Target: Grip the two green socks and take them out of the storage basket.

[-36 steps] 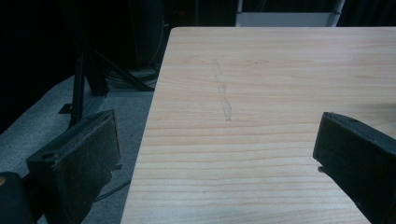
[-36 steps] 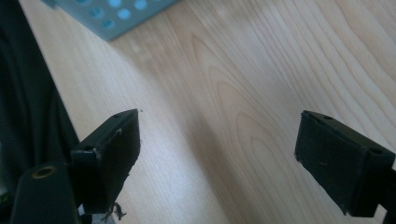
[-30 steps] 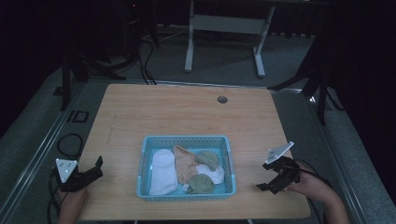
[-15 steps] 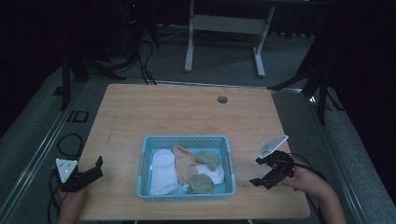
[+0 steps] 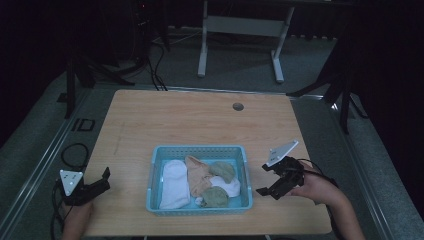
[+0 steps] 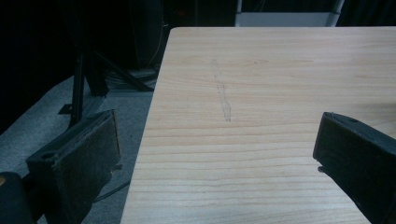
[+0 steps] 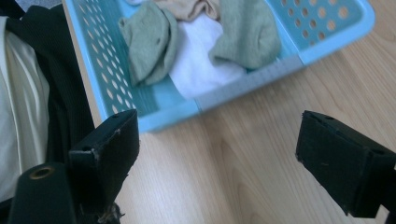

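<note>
"Where are the socks (image 5: 216,184)?"

"In the blue basket (image 5: 200,150), near the desk's front edge. The right gripper (image 5: 270,180) is beside it, jaws wide apart."

"How to grab one?"

"Go in over the rim and pinch the top green sock (image 7: 150,41). The left gripper (image 5: 102,181) waits, open too."

Both claws gape wide, left claw (image 5: 102,181) apparently low, right claw (image 5: 267,179) angled leftward.

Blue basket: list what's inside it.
The blue basket holds a white cloth, a tan cloth and two green socks. Anything beneath them is covered.
</note>
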A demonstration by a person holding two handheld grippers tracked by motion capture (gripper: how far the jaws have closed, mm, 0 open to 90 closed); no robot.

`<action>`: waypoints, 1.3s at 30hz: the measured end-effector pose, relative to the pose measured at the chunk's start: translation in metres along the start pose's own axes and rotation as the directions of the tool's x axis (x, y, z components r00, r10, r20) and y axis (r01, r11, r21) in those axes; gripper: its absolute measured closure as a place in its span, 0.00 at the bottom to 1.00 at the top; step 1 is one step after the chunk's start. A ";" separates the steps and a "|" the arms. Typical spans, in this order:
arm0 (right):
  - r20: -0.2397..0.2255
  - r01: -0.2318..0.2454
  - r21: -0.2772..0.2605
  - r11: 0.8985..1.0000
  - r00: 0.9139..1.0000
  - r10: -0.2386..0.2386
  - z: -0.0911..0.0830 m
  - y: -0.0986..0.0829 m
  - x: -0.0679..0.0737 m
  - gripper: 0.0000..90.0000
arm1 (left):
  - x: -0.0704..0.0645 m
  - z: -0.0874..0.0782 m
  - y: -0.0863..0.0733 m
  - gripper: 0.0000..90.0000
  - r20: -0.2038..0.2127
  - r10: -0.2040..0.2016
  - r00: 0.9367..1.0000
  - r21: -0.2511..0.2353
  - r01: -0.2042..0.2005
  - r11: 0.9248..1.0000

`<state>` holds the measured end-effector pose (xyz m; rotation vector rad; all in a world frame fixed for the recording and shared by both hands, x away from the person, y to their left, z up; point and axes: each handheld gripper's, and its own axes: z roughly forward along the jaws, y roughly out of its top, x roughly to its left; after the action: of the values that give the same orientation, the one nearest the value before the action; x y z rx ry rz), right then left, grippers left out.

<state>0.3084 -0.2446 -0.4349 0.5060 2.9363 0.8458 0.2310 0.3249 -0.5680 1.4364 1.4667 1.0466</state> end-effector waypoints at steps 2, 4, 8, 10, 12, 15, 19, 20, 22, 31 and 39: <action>-0.014 0.004 -0.002 1.000 1.000 -0.004 0.002 0.005 0.001 0.15 | 0.000 0.000 0.000 0.00 0.001 0.001 1.000 0.000 -0.001 1.000; -0.021 0.003 -0.007 1.000 1.000 -0.003 0.004 0.010 0.002 0.15 | 0.000 0.000 0.000 0.00 0.001 0.000 1.000 0.000 0.000 1.000; -0.034 0.010 -0.020 1.000 0.999 -0.011 0.008 0.020 0.004 0.15 | 0.000 0.000 0.000 0.00 0.001 0.001 1.000 0.000 -0.001 1.000; -0.034 0.014 -0.022 1.000 0.999 -0.015 0.009 0.023 0.005 0.15 | 0.000 0.000 0.000 0.00 0.002 0.001 1.000 0.000 -0.001 1.000; -0.042 0.035 -0.017 0.999 0.998 -0.036 0.014 0.030 0.007 0.15 | 0.000 0.000 0.000 0.00 0.002 0.002 1.000 0.000 -0.002 1.000; -0.042 0.055 -0.004 0.998 0.998 -0.055 0.018 0.034 0.009 0.15 | 0.000 0.000 0.000 0.00 0.004 0.002 1.000 0.000 -0.002 1.000; -0.052 0.060 0.008 0.998 0.997 -0.059 0.026 0.042 0.012 0.16 | 0.000 0.000 0.000 0.00 0.004 0.002 1.000 -0.001 -0.002 1.000; -0.052 0.062 0.005 0.998 0.997 -0.061 0.027 0.043 0.012 0.16 | 0.000 0.000 0.000 0.00 0.006 0.003 1.000 0.000 -0.003 1.000; -0.058 0.064 0.002 0.998 0.996 -0.063 0.029 0.046 0.013 0.16 | 0.000 0.000 0.000 0.00 0.006 0.003 1.000 -0.001 -0.003 1.000; -0.112 0.115 0.037 0.993 0.988 -0.111 0.051 0.063 0.020 0.20 | 0.000 0.000 0.000 0.00 0.008 0.004 1.000 -0.004 -0.004 1.000; -0.153 0.123 0.070 0.990 0.982 -0.111 0.073 0.072 0.024 0.22 | 0.000 -0.001 0.000 0.00 0.009 0.006 1.000 -0.004 -0.006 1.000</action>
<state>0.3167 -0.1422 -0.4580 0.2817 3.1092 0.7888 0.2304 0.3247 -0.5680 1.4418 1.4537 1.0452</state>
